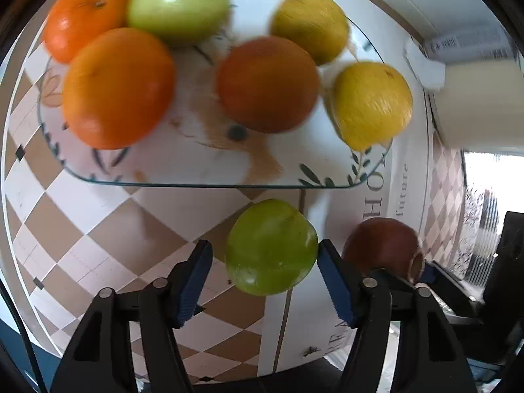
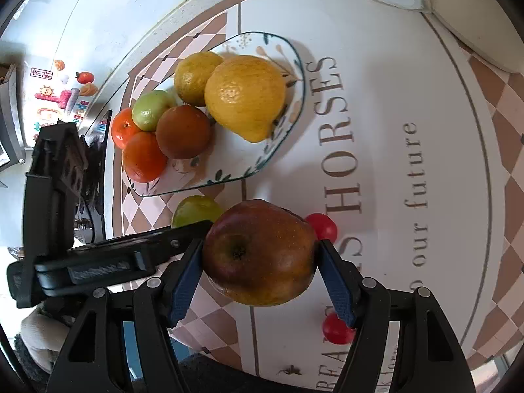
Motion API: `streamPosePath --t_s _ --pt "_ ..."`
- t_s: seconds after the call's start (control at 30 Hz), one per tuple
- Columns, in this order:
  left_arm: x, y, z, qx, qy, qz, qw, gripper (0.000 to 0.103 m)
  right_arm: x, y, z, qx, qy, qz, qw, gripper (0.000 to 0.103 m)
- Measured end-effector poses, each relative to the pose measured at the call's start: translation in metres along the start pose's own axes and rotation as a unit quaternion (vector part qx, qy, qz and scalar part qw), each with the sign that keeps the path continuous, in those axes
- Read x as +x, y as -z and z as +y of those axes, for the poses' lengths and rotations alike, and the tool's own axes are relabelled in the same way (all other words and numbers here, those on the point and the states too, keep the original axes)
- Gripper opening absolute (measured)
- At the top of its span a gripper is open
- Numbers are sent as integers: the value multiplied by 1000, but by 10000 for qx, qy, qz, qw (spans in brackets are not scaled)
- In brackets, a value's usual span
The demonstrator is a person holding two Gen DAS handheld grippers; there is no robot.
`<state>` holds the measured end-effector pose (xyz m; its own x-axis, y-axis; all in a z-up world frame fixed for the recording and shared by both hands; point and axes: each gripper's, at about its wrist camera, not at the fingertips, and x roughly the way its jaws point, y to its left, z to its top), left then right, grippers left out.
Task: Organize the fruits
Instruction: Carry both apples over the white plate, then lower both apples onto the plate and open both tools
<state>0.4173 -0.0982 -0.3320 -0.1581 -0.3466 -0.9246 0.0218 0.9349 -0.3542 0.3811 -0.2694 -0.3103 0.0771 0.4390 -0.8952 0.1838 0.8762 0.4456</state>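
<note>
**Two apples on their way to the fruit plate**

The right gripper (image 2: pixel 260 253) is clamped on a red-brown apple (image 2: pixel 260 252), both blue pads pressed to its sides at the lower middle of the right wrist view, so the fruit rides stem-end toward the camera. It looks lifted off the table, though the height cannot be judged.

The left gripper (image 1: pixel 262 258) has a green apple (image 1: pixel 271 247) between its jaws at the lower middle of the left wrist view. The right pad touches the apple's side; the left pad stands apart from it with a clear gap, so this is no grip yet. The jaws are apart, likely lined up to close on it.

The plate (image 1: pixel 209 177) fills the upper half of that view and already holds two oranges, a green apple, a brown fruit and two yellow ones. They are bunched together, which leaves bare space at the near rim, probably where the apples should go. Two small red fruits (image 2: pixel 322 226) lie on the tablecloth (image 2: pixel 409 98) by the held apple.
</note>
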Motion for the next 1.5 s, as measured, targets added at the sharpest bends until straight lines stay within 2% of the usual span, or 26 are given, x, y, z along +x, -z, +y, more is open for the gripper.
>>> streamPosePath --t_s 0.2,0.3,0.43,0.6,0.7,0.77,0.87,0.9,1.03,1.2,1.5 --pt "-1 4 -27 438 -526 -311 9972 55 -12 2 -13 121 9 -55 9999 72" --pt "-21 8 -29 450 -474 -498 9966 55 -22 1 -17 207 -104 -126 9997 72" --pt "-68 6 -26 408 -245 -841 9953 55 -39 -10 -13 235 -323 -297 9988 71" --pt "-128 -32 -30 446 -66 -1287 9907 55 -65 -54 9 75 -507 -724 9961 71" --pt "-143 -73 -39 505 -270 -1457 9877 55 -68 -95 21 -72 -362 -923 9950 71" --pt "-137 -101 -45 539 -405 -1391 9880 55 -61 -120 28 -152 -190 -967 9950 71" --pt "-118 -141 -40 501 -511 -1030 9921 55 -38 -154 35 -313 108 -799 9963 71" --pt "-107 -155 -37 459 -565 -853 9937 55 -32 -161 35 -358 168 -727 9966 71" --pt "-73 -178 -24 326 -690 -325 9966 55 -4 -173 31 -377 360 -416 9978 71" --pt "-47 -181 -18 288 -738 155 9967 56 11 -170 29 -452 400 -219 9979 72" --pt "-44 -179 -16 199 -801 347 9960 55 13 -173 28 -406 323 107 9986 73"
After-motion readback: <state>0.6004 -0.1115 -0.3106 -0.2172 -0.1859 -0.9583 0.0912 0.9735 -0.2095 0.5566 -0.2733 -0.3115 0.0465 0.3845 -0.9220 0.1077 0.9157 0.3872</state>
